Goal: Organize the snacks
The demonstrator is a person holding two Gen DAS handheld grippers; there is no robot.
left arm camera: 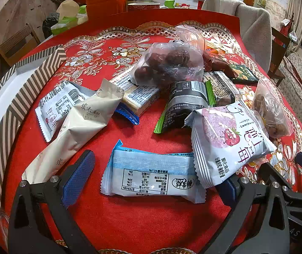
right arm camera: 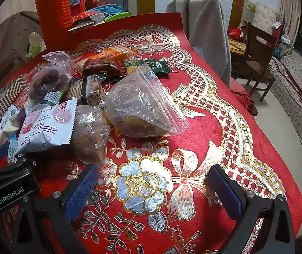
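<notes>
Many snack packs heaped on the counter [left arm camera: 129,222], covered in red velvety cloth with gold and silver floral embroidery and a lattice border.

Left wrist view: left hand-held gripper [left arm camera: 153,180] spread wide, ribbed blue pads on black arms, nothing pinched. Between the pads, near the front edge, a flat white and pale-blue foil pack [left arm camera: 151,175] with crimped ends, lying label-down, printed nutrition table facing up. Overlapping its right end, a puffy white pack [left arm camera: 229,135] with pink disc, strawberry picture and large red Chinese characters. Toward the left edge, a creased cream paper-like sachet [left arm camera: 76,131] printed 张太和, beside a white barcode pack [left arm camera: 59,110]. Along the left edge, a box [left arm camera: 9,114] with brown-and-white chevron rim and plain white inside. Toward the middle, a clear crinkled plastic bag of dark red round fruit [left arm camera: 167,63], resting on a black-and-green wrapper [left arm camera: 182,105] with barcode.

Right wrist view only: right hand-held gripper [right arm camera: 153,186] spread wide over bare embroidered cloth, holding nothing. Clear zip-seal bag [right arm camera: 142,105] of brownish lumpy contents near the middle, a second crumpled clear bag [right arm camera: 91,131] just beside it. Toward the far edge, a dark green packet [right arm camera: 157,66], a maroon packet [right arm camera: 104,66] and an orange wrapper [right arm camera: 112,54]. "GenRobot.AI" legible on the black body of the left unit. Beyond the far-left corner, a ribbed orange-red stack [right arm camera: 52,10].
</notes>
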